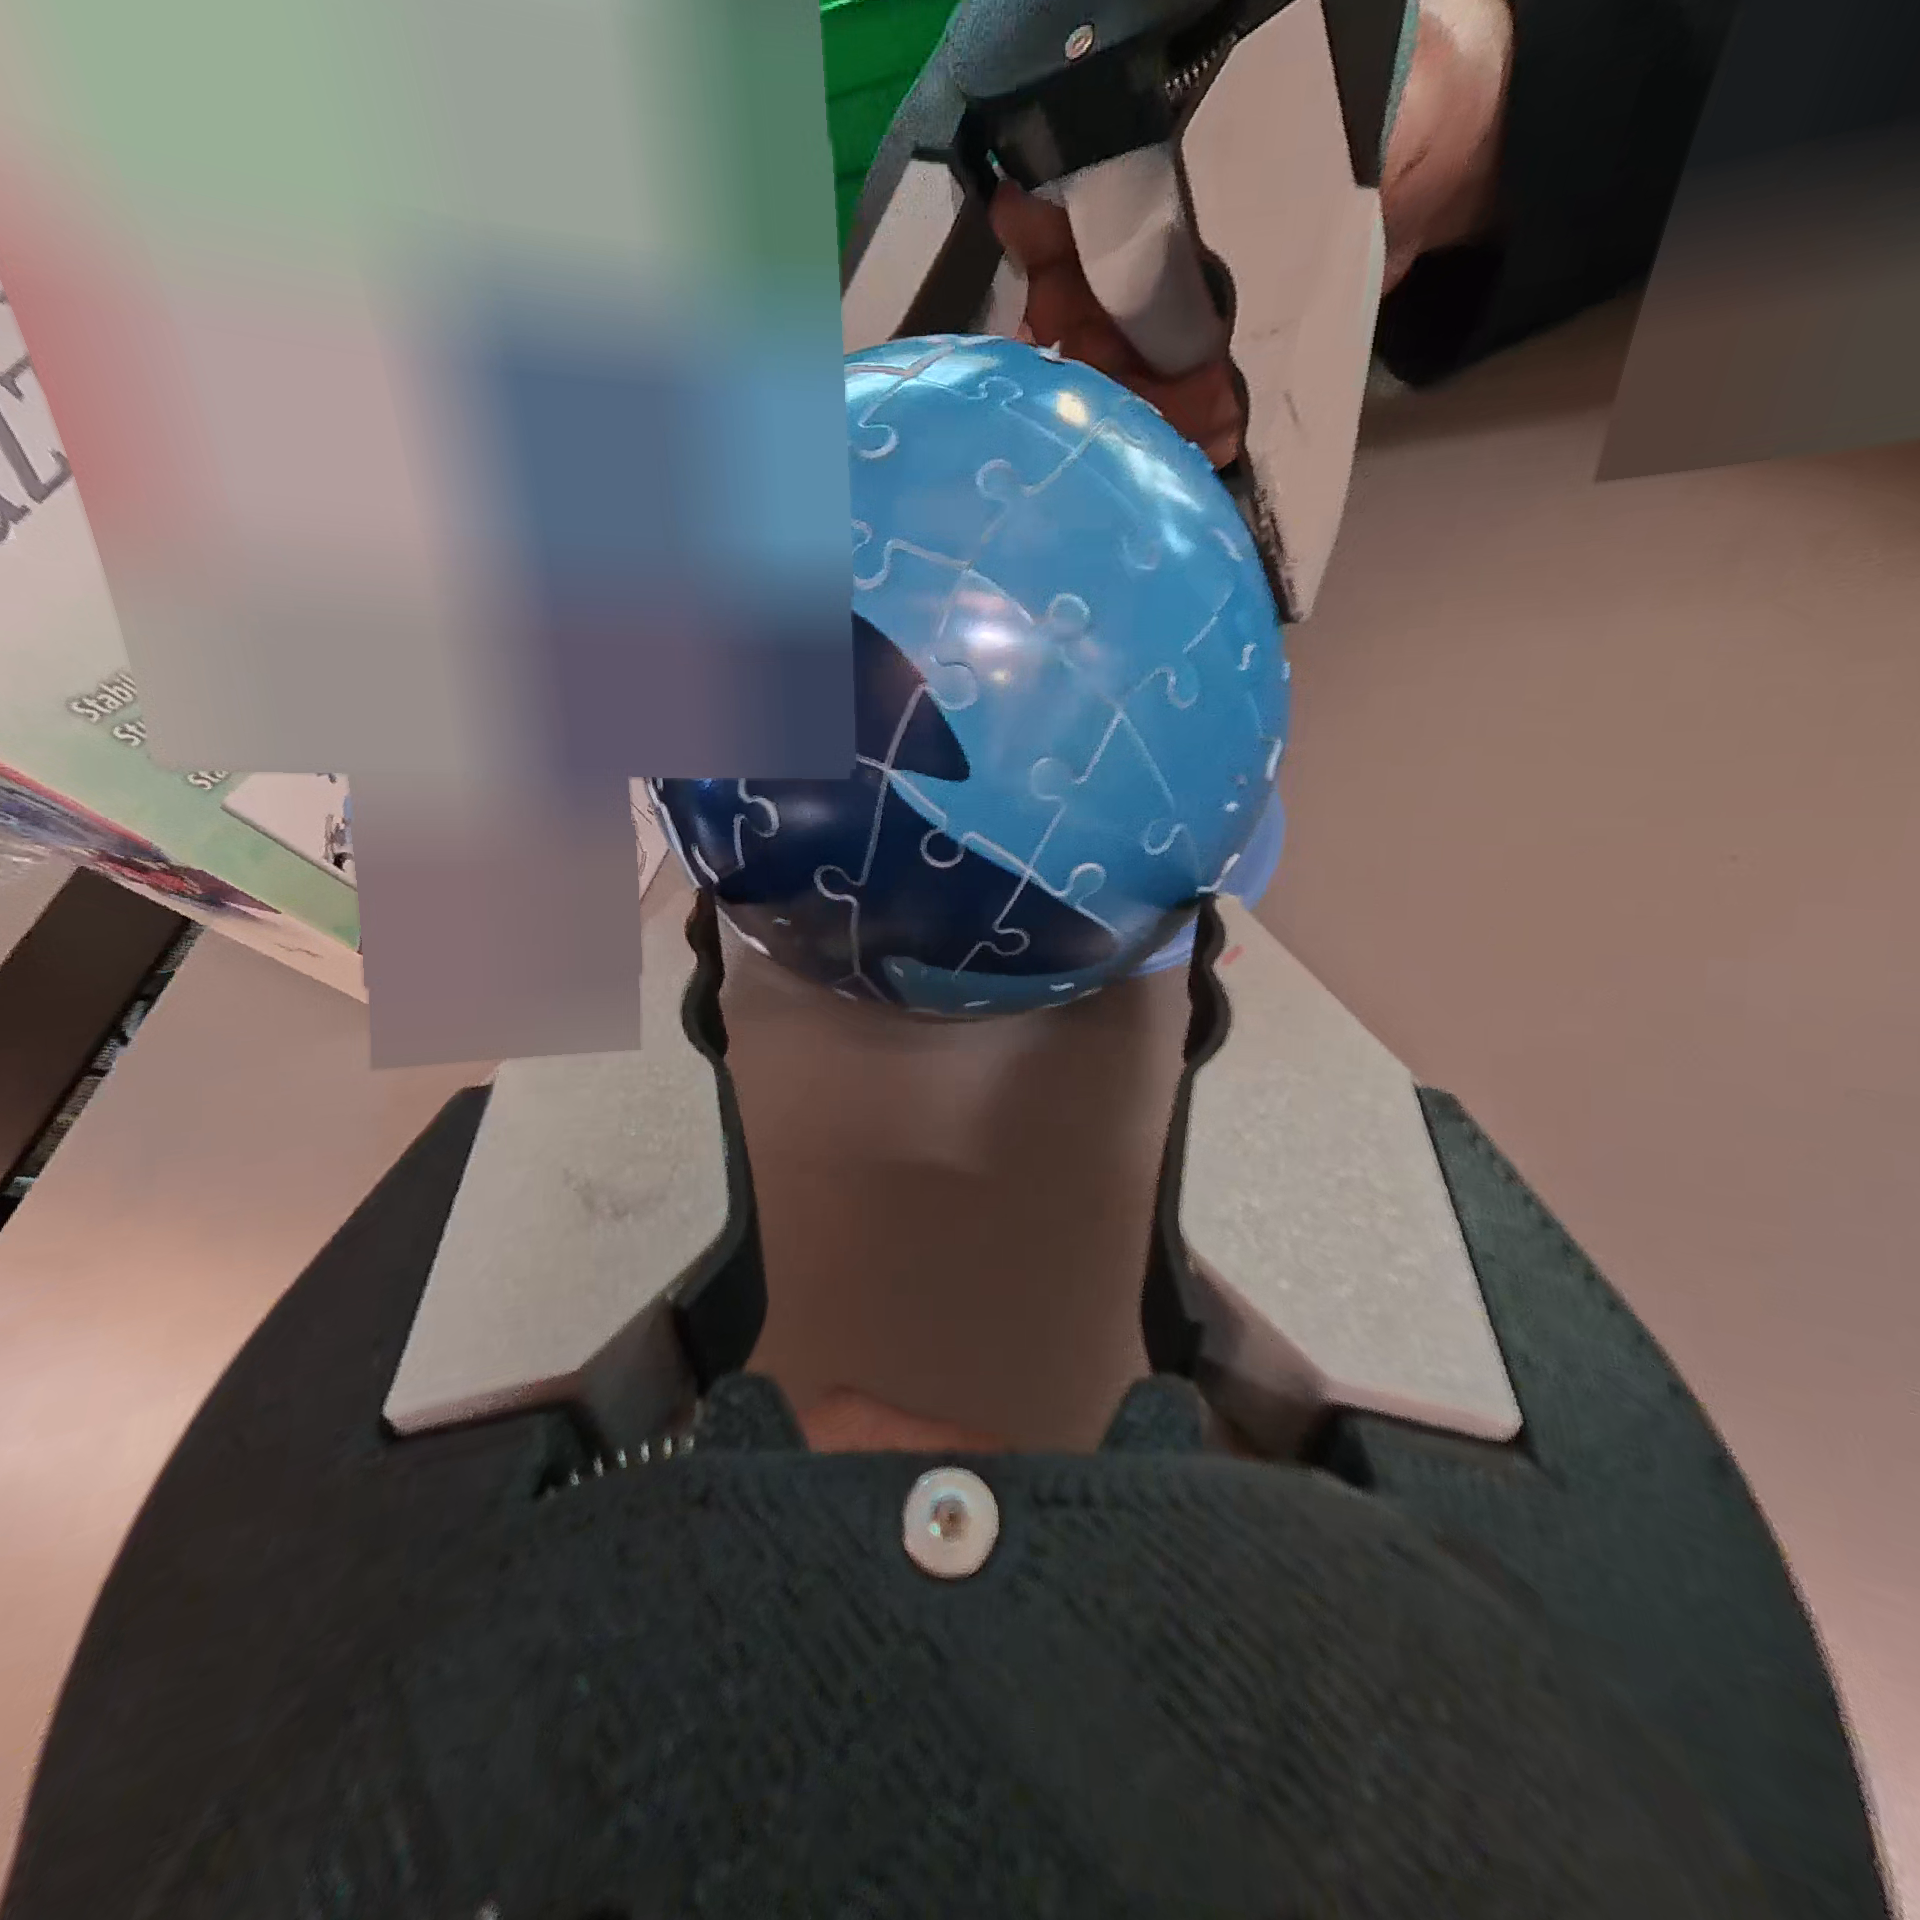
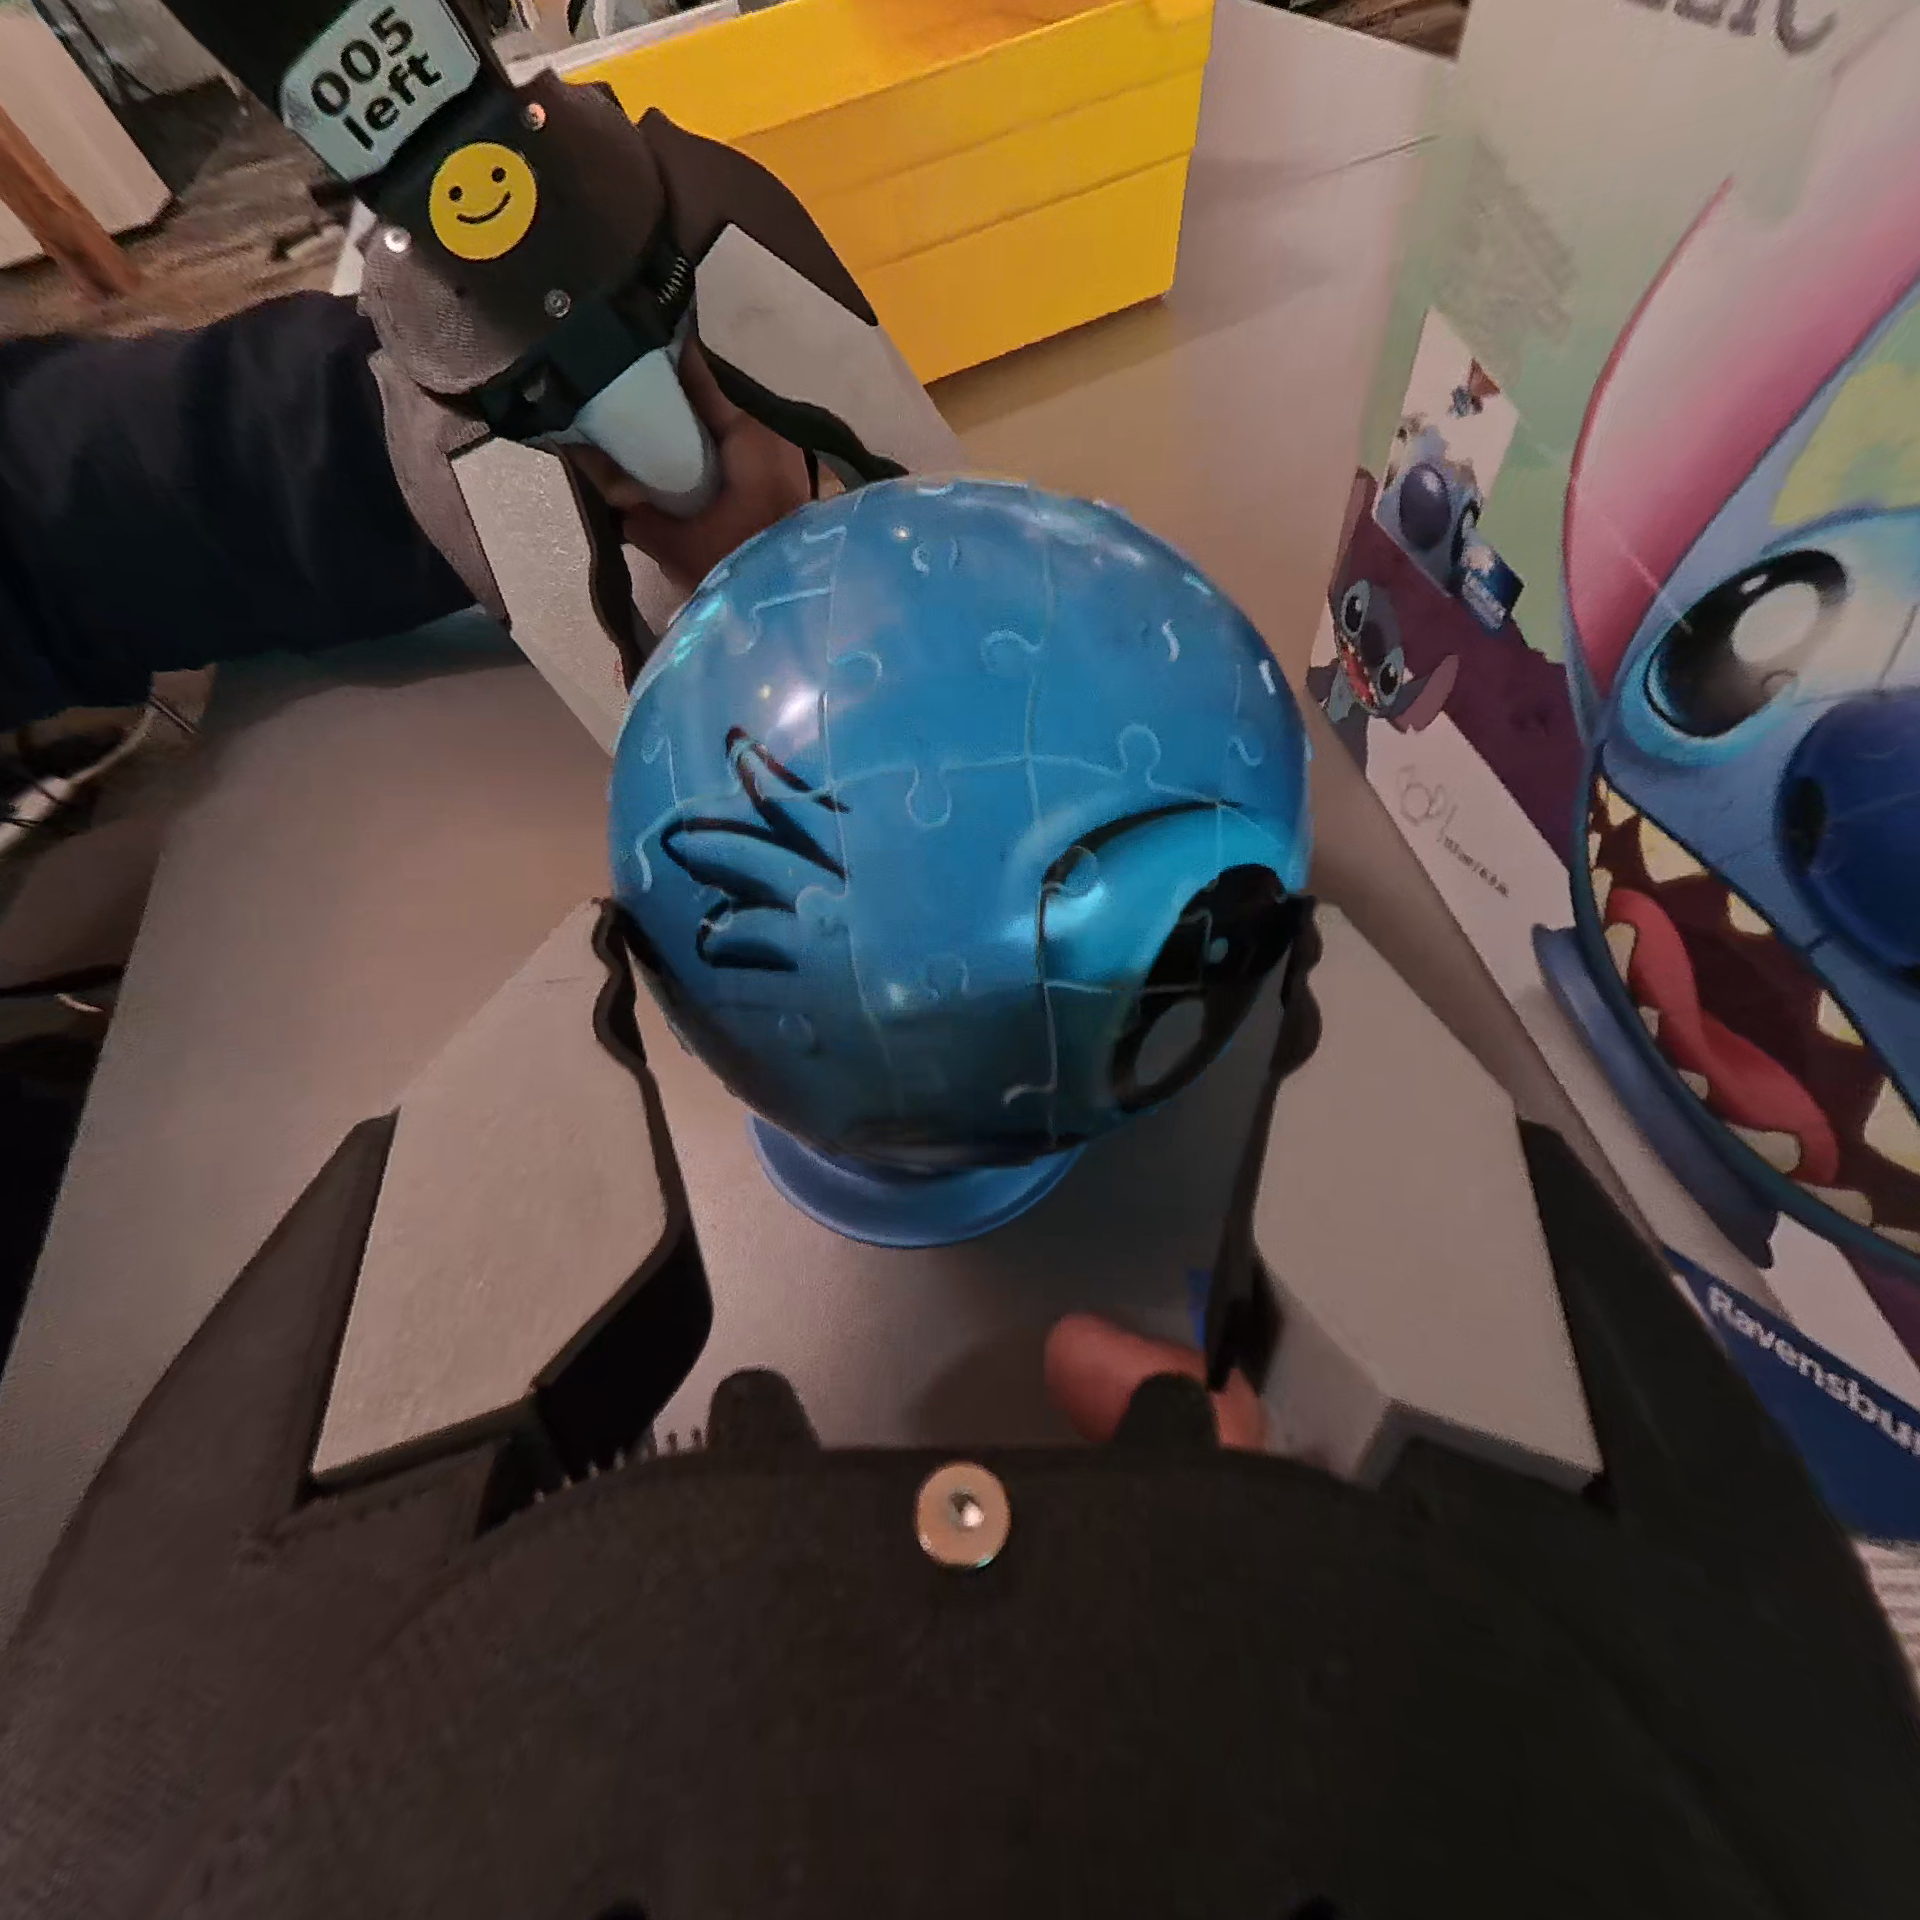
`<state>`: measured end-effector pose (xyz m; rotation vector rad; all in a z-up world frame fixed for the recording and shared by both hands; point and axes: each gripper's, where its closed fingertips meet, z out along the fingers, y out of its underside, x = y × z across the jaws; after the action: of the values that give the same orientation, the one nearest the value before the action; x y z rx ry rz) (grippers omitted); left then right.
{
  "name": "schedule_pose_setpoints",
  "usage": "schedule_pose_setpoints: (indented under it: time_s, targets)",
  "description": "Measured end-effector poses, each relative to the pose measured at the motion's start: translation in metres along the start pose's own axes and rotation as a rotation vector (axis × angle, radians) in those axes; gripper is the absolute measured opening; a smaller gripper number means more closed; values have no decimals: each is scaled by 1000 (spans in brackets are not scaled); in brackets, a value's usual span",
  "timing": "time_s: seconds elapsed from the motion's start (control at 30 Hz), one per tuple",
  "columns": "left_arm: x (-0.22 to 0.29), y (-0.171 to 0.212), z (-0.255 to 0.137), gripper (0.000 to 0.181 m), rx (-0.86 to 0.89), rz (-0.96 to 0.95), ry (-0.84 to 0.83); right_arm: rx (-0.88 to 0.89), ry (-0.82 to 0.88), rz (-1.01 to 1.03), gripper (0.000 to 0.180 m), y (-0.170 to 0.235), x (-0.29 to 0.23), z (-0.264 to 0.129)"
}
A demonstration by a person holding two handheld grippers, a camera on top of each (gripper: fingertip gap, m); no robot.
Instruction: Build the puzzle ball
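The blue puzzle ball [image 2: 935, 790] stands on a blue round stand [image 2: 914, 1195] on the grey table [image 2: 312, 935]. It has dark fur marks on one side and a black eye on the other. My right gripper [image 2: 956, 925] clasps the ball at its widest part, one fingertip on each side. My left gripper [image 1: 956, 935] clasps the lower part of the ball [image 1: 1070, 644] from the opposite side. In the left wrist view, the stand [image 1: 1262, 873] peeks out beside the ball. Each gripper also shows beyond the ball in the other's view, the left gripper [image 2: 665, 540] and the right gripper [image 1: 1143, 343].
The puzzle's picture box [image 2: 1662, 727] stands upright close to the ball, also in the left wrist view [image 1: 260, 862]. A yellow bin [image 2: 987, 187] sits behind the ball. A green bin [image 1: 862, 104] shows at the far side. The table's edge runs along the left [image 2: 104, 1143]. The gap from one gripper's tips to the other's is roughly 7 centimetres.
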<state>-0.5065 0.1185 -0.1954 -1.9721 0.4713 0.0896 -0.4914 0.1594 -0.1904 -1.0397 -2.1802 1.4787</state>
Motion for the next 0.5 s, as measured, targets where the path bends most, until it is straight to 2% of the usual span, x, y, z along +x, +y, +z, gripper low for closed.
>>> schedule_pose_setpoints:
  time_s: [0.3, 0.5]
  targets:
    - [10, 2, -18, 82, 18, 25, -60, 10, 96, -238, 121, -11, -19, 4]
    - [18, 14, -24, 85, -24, 28, -73, -44, 129, -328, 124, -13, -26, 14]
